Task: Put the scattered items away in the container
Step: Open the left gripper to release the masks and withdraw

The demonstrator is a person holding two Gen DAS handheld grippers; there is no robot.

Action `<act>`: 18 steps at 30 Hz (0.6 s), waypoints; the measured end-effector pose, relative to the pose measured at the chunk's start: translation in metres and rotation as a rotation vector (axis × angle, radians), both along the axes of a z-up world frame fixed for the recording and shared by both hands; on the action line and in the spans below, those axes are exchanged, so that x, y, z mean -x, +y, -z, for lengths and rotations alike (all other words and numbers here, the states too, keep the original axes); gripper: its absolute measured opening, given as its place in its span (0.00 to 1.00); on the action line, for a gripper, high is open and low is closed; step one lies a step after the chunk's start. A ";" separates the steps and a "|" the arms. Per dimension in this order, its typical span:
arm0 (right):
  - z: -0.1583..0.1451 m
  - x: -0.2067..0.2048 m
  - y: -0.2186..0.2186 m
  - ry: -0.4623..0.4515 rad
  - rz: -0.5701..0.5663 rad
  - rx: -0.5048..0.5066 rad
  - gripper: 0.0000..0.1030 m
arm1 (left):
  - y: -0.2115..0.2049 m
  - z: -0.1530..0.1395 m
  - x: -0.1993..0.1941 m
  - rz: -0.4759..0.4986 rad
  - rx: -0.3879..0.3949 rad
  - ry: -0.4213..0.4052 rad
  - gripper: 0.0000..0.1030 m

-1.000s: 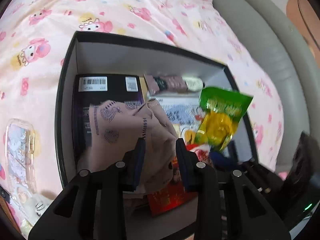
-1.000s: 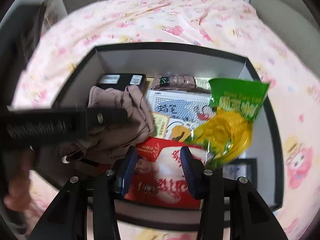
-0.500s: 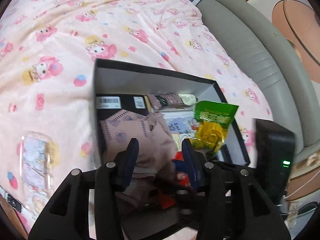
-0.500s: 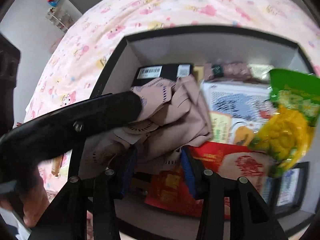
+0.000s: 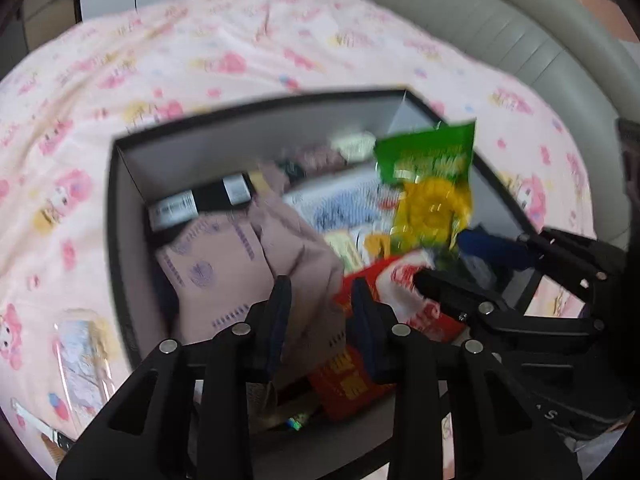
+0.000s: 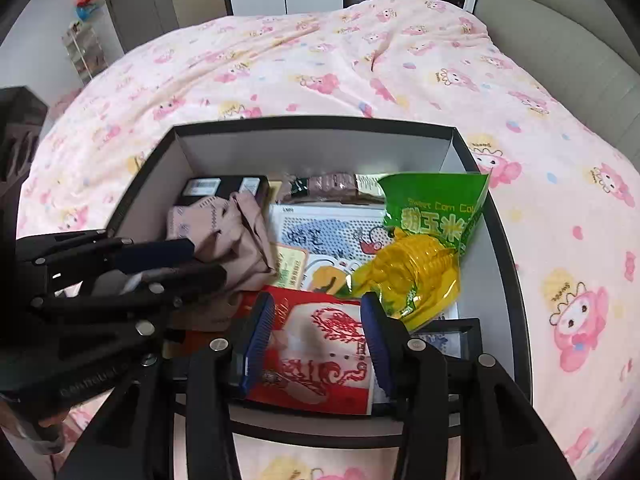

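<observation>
Container (image 6: pixel 312 148), a black box with pale inner walls, was seen mid-frame on the pink cartoon bedspread (image 6: pixel 400 64) in both views, already packed: black barcoded carton (image 6: pixel 224 188) upper left, mauve cloth (image 6: pixel 236 236) below it, green-and-yellow corn snack bag (image 6: pixel 424 240) at right, red-and-white packet (image 6: pixel 316 348) at the near wall, a printed white sheet (image 6: pixel 328 228) in the middle. Compared with a second ago, the cloth was no longer pinched: left gripper (image 5: pixel 320 316) had been backed off toward the lower frame, fingers apart, nothing between them, cloth left lying in the box. Left view was motion-blurred, so that hand was judged to be in motion. Right gripper (image 6: pixel 316 340) was held above the red packet at bottom centre, fingers apart on either side of it; contact could not be confirmed. The cloth drop was judged done. One clear pouch (image 5: pixel 80 356) was seen outside the box at lower left of the left view, on the bedspread, so the task was judged nearly finished, with that pouch as the likely next pick.
</observation>
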State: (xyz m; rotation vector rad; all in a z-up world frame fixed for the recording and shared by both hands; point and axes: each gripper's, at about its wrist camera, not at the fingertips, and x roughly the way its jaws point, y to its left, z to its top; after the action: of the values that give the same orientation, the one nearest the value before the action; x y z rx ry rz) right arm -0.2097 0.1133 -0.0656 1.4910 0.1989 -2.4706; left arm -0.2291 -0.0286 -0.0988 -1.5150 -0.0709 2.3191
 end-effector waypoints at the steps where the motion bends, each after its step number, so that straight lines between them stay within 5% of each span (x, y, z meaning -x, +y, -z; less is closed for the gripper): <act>1: 0.004 -0.001 -0.003 -0.001 -0.002 -0.010 0.40 | 0.000 0.006 0.002 -0.009 0.021 -0.027 0.30; 4: 0.009 -0.006 -0.005 -0.009 -0.009 -0.028 0.40 | -0.002 0.022 0.011 -0.039 0.042 -0.119 0.29; 7: 0.012 -0.006 -0.008 -0.012 -0.012 -0.039 0.40 | -0.003 0.022 0.012 -0.074 0.063 -0.127 0.25; 18: -0.001 -0.025 -0.010 0.041 0.001 -0.080 0.40 | -0.006 -0.010 -0.022 -0.081 0.002 0.029 0.39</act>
State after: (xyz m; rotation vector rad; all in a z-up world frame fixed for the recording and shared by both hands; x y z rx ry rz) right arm -0.1849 0.1035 -0.0641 1.4725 0.3079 -2.5224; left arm -0.2073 -0.0343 -0.0884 -1.5047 -0.1246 2.4046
